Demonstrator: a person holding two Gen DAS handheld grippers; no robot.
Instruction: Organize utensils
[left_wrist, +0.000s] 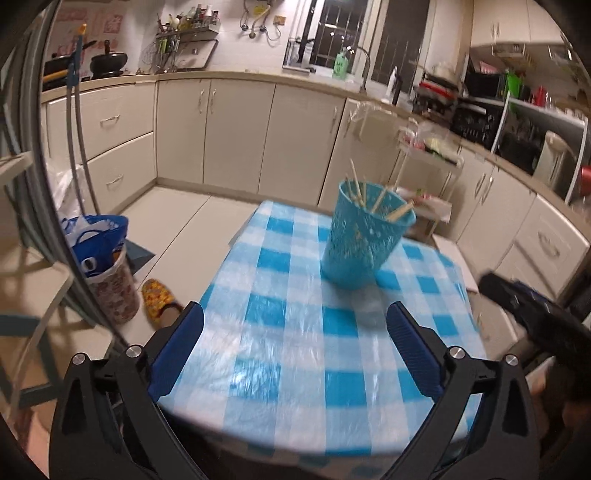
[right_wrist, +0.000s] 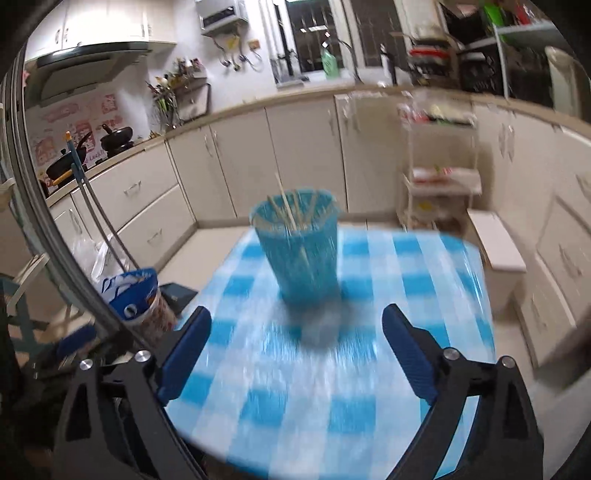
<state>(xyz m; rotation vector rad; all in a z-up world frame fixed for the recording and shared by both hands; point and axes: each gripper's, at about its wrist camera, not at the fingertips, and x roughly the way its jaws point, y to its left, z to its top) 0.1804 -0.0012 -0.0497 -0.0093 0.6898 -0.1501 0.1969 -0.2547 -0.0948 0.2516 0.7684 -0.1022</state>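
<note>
On a table covered with a blue-and-white checked cloth (left_wrist: 280, 332) stands a tall blue mesh holder (left_wrist: 364, 240), upright, with several wooden chopsticks (left_wrist: 360, 194) leaning inside it, their tips poking above the rim. In the right wrist view the same holder (right_wrist: 301, 251) sits near the middle of the cloth (right_wrist: 369, 387), blurred, with the chopsticks (right_wrist: 288, 210) still readable as pale sticks.

The left gripper (left_wrist: 295, 321) hangs over the near part of the table, its two blue-padded fingers spread wide with only cloth between them. The holder lies ahead of it and a little to the right, well apart from the fingertips. The right gripper (right_wrist: 297, 325) is likewise spread wide and empty; the holder stands straight ahead of it, beyond the fingertips, not touched.

Around the table are cream kitchen cabinets (left_wrist: 236, 133), a patterned bin with a blue bag (left_wrist: 107, 266) and a yellow slipper (left_wrist: 159, 299) on the floor.
</note>
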